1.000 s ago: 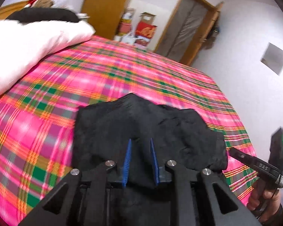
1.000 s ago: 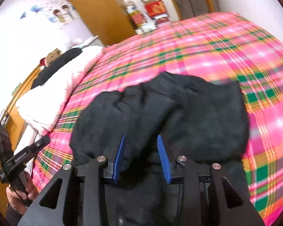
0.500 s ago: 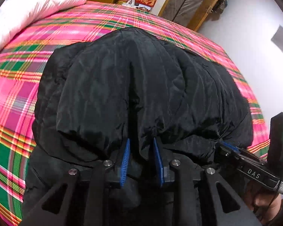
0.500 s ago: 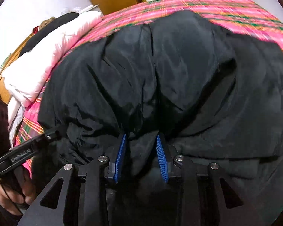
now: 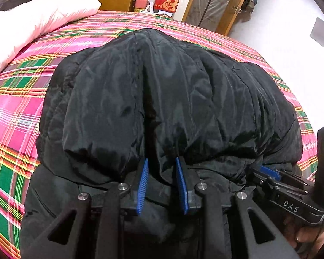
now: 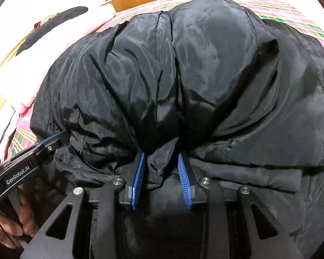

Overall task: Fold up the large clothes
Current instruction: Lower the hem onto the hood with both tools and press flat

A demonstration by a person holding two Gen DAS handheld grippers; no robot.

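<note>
The black padded jacket (image 5: 162, 99) lies bunched on the plaid bed (image 5: 15, 116), its folded-over edge pinched in both grippers. The left gripper (image 5: 162, 172) and right gripper (image 6: 161, 164) each clamp a fabric fold between blue fingers (image 6: 138, 172). The jacket's lower part is hidden beneath the grippers.

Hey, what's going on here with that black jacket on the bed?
A person is folding a black puffer jacket on a pink plaid bedspread. The left hand-held gripper and the right hand-held gripper each pinch a bunched edge of it, with the doubled-over part lying on the layer beneath. A white duvet sits behind.
</note>
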